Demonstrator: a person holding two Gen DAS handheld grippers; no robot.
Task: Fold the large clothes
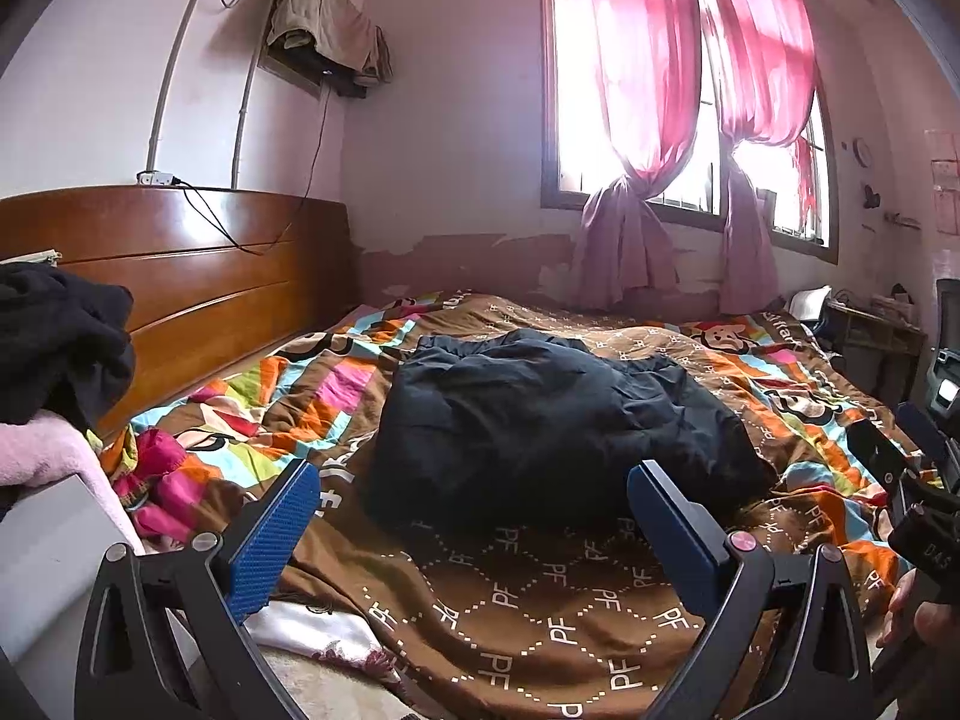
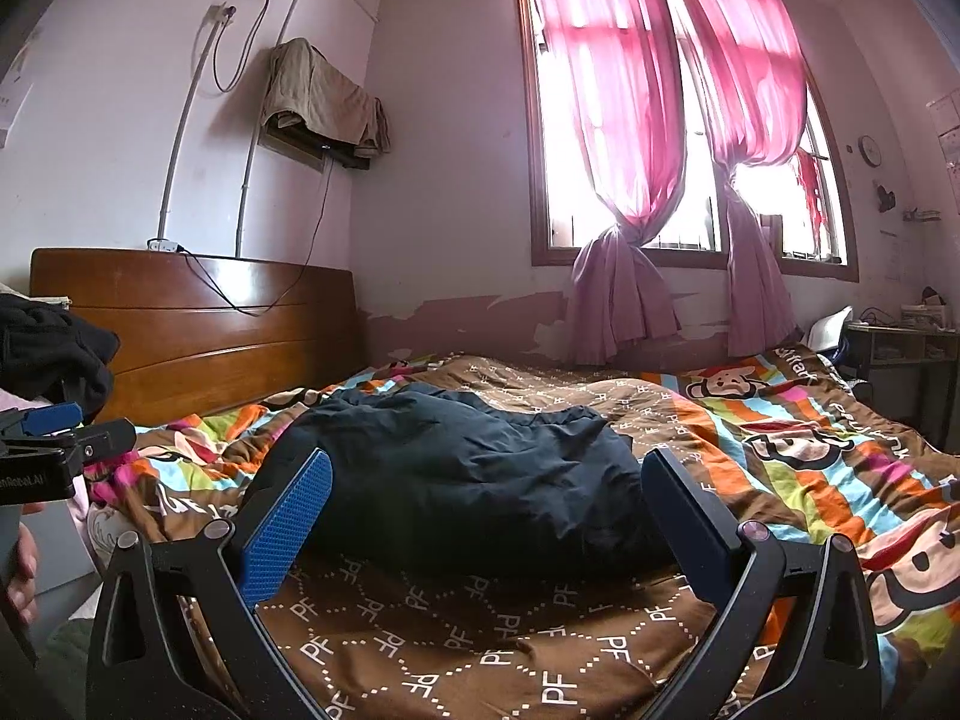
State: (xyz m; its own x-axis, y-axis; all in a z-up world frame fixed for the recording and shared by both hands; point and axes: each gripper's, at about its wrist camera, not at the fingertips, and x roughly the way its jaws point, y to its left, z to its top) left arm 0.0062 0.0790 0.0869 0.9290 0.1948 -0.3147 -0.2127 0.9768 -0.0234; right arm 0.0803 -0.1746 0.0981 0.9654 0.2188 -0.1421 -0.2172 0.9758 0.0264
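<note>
Lying crumpled in a heap on the bed's patterned quilt point(image 1: 540, 606): dark navy garment point(image 1: 540, 420), roughly mid-bed, ahead of both claws. Left claw point(image 1: 474, 516) spread wide, nothing between its blue pads, hovering low over the brown "PF" patch of quilt just short of the garment's near edge. Right claw point(image 2: 486, 504) likewise gaping and empty, garment's front edge seen between its fingers (touching or not, cannot tell). Off to the left, black clothing point(image 1: 60, 348) piled over something pink, beside the wooden headboard point(image 1: 198, 276). Behind the bed, pink curtains point(image 2: 630, 150) knotted at a bright window. Draped over a wall-mounted shelf or unit, a tan cloth point(image 2: 318, 96).
</note>
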